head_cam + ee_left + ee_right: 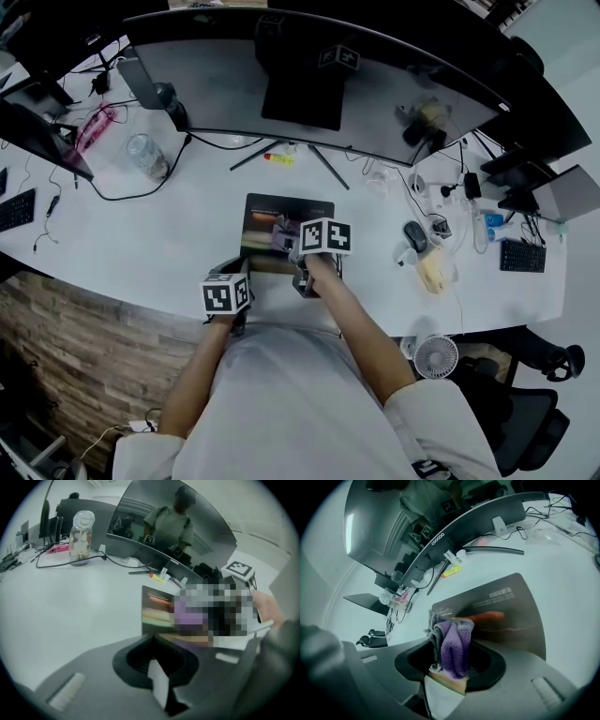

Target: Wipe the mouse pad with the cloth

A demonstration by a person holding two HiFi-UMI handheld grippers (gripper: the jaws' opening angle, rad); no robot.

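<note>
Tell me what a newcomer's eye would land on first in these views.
The purple cloth stands out most, bunched up and clamped in the right hand-held gripper at the near part of the dark mouse pad. Behind the pad, a wide curved monitor spans the white desk, with a black cable trailing across the desk to the left of its stand.

Both forearms reach forward from the torso to the tabletop's near edge. The left forearm [200, 375] is nearly straight; its left gripper [157, 679] sits at that edge, the 2 jaws together with nothing between them. The right forearm [364, 330] angles inward, and the right gripper [451, 666], just beyond the left, has its jaws clamped on a bunched purple cloth [453, 644].
</note>
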